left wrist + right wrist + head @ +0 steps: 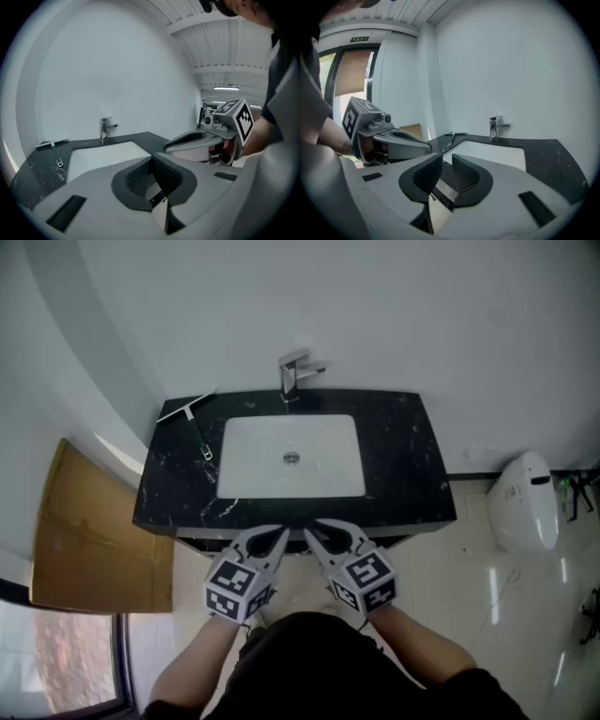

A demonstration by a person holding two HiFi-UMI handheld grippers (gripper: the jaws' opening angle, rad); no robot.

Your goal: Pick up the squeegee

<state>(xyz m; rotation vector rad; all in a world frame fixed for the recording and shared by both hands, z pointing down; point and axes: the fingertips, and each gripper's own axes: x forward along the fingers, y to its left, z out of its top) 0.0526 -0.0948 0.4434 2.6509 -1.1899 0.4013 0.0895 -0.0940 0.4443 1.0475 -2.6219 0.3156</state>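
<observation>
The squeegee [191,417] lies at the back left corner of the black marble counter [403,465], its blade towards the wall and its thin handle pointing forwards. It is small in the left gripper view, the squeegee [53,146] left of the basin, and in the right gripper view, the squeegee [452,136] far off. Both grippers hover side by side just off the counter's front edge, far from it. My left gripper [273,540] [151,162] is shut on nothing. My right gripper [317,533] [446,162] is also shut and empty, with only a thin slit between its pads.
A white basin [291,457] is set in the middle of the counter, with a chrome tap [295,376] behind it. Brown cardboard [94,535] leans on the floor to the left. A white fixture [523,502] stands on the tiled floor to the right.
</observation>
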